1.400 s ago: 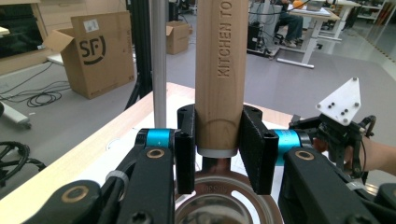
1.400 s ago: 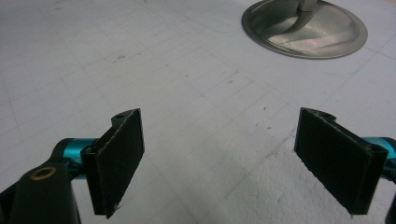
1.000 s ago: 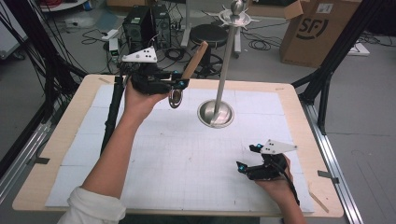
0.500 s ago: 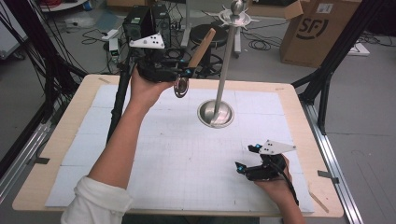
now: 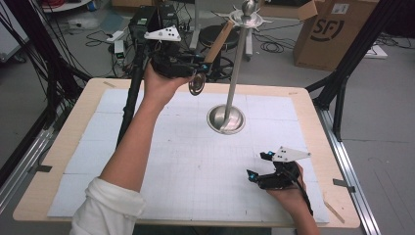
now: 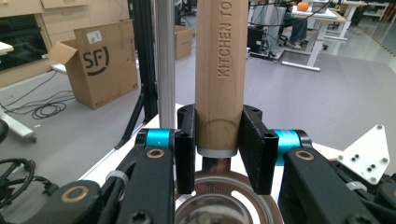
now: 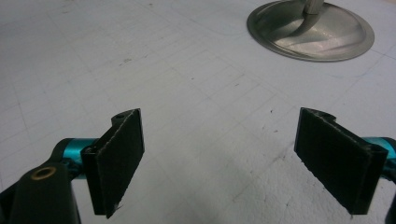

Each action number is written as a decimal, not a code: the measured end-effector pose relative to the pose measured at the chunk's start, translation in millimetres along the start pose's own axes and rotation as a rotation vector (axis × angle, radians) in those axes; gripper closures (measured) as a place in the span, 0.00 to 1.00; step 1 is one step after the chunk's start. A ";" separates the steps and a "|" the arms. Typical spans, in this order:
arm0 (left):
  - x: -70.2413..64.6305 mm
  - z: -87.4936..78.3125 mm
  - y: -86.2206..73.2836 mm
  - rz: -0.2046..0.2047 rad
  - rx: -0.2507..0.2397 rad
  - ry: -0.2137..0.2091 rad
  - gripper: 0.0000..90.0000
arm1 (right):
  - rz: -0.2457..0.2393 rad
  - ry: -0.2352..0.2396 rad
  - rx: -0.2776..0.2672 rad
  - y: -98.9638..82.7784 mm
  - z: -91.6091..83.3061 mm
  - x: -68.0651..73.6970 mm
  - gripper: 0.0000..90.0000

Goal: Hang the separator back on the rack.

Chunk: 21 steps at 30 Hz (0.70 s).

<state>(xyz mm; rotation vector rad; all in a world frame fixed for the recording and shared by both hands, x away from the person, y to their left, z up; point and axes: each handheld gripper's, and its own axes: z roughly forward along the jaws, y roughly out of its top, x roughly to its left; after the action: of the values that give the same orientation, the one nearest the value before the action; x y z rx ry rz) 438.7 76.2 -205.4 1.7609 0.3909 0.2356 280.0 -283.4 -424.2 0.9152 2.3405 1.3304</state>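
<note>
Wooden-handled ladle (image 5: pixel 211 54): your left gripper (image 5: pixel 198 68) is pinching its handle base, handle pointing up toward the stand (image 5: pixel 234 78); your right gripper (image 5: pixel 257 166) is resting spread.

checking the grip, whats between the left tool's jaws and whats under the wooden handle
The wooden handle is clamped in the left tool. Below it sit a metal collar and a shiny round metal head, whose lower part is cut off from view.

Wooden-handled metal strainer (image 5: pixel 211 54), handle engraved "KITCHEN TO", tilted up, raised beside the steel stand's pole (image 5: pixel 236 68)
</note>
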 end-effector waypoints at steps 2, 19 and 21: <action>0.8 0.9 0.4 -0.004 0.006 0.012 0.76 | -0.001 0.001 0.004 -0.1 0.9 0.6 0.16; 3.1 15.0 3.8 -0.001 0.038 0.038 0.76 | 0.001 0.006 -0.002 -0.3 0.5 -0.7 0.16; 4.2 18.4 2.1 -0.005 0.045 0.047 0.76 | 0.003 0.005 -0.004 -0.2 0.3 -0.6 0.16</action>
<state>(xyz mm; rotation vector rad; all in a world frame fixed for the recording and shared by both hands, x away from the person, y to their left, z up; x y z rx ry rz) 449.5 60.8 -207.6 1.8007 0.4373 0.2665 280.6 -283.6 -424.6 0.9160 2.3408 1.3399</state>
